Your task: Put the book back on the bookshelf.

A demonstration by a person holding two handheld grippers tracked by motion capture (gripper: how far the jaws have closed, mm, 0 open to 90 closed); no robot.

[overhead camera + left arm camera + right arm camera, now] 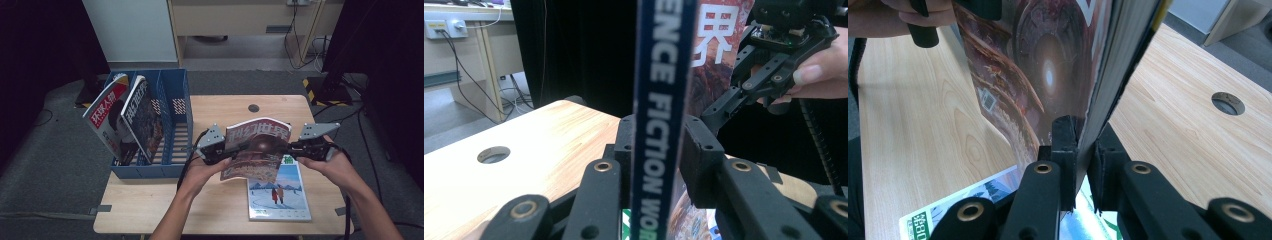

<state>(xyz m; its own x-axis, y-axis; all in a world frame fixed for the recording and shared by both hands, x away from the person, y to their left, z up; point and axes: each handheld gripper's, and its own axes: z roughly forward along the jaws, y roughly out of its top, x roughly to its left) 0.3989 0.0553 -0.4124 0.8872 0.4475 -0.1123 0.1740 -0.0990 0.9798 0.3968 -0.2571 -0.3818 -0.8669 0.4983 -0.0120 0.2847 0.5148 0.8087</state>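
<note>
A science fiction magazine (257, 147) with a dark red cover is held upright above the table between both grippers. My left gripper (221, 150) is shut on its spine edge; the blue spine (659, 115) with white letters stands between the jaws. My right gripper (292, 147) is shut on the opposite page edge (1108, 95), cover side (1038, 75) to the left. In the left gripper view the right gripper (729, 107) grips the far edge, a hand behind it.
A second magazine (277, 192) with a snowy blue cover lies flat on the wooden table (150, 205) under the held one. A blue file rack (172, 120) at the table's left holds two leaning magazines (125, 117). A cable hole (253, 108) is in the tabletop.
</note>
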